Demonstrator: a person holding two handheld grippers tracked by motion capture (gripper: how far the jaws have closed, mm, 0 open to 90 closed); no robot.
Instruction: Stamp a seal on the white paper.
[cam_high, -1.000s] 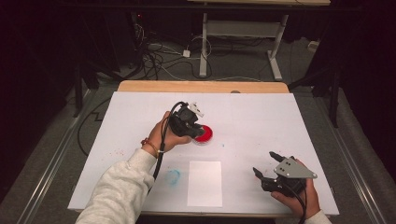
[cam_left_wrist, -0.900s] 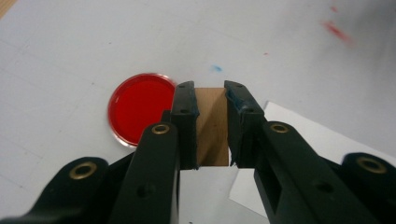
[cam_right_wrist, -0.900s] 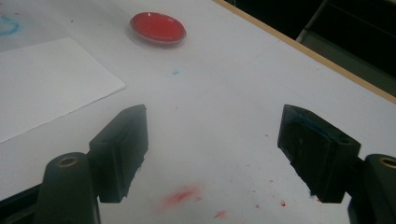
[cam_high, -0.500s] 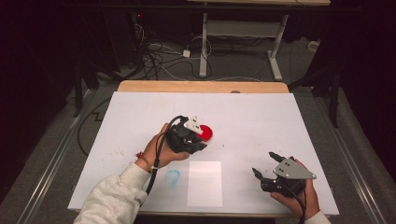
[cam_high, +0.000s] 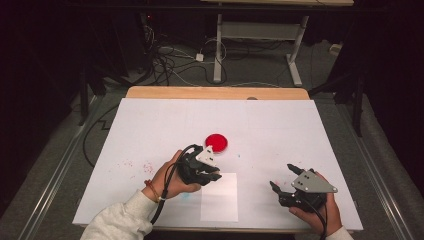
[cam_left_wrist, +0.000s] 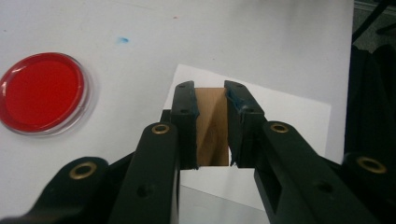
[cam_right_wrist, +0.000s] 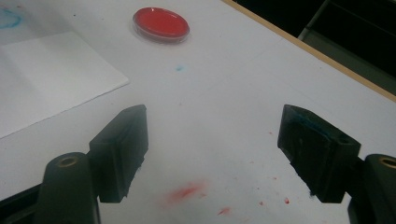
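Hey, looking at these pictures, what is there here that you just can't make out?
- Wooden block, left gripper view: its sides and underside hidden by the left tool clamped on it.
- Same block, high view: covered by that tool and the hand.
- White paper: near edge cut off behind the tool.
- Red dish, high view: too small to tell its contents.

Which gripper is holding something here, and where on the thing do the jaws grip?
The left gripper clamps a small wooden block by two opposite sides, above the white paper sheet. The right gripper is open and holds nothing.
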